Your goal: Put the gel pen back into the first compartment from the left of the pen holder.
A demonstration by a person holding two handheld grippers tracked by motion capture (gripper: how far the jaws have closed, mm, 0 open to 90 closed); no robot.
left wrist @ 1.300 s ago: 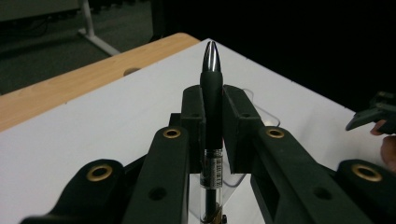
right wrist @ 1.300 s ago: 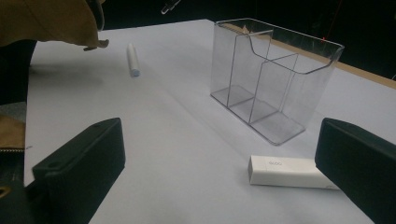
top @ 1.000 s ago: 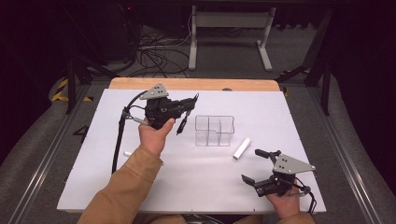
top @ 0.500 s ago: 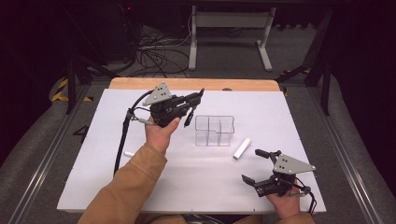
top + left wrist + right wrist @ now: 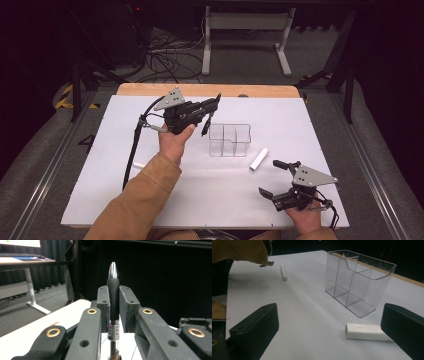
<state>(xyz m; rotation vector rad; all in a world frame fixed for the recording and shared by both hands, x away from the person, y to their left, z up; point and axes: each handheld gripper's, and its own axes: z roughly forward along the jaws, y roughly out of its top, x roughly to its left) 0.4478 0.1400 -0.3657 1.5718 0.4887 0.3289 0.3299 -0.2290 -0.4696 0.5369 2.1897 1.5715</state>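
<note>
Left claw (image 5: 210, 107) carried pen (image 5: 206, 125) slightly toward organizer (image 5: 229, 140).

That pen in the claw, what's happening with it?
A person holds a claw in each hand at a white table. The left claw is shut on a pen and holds it up in the air, just left of a clear box with compartments. The right claw is open and rests low near the table's front edge, close to a white eraser. A white stick lies by the person's sleeve.
</note>
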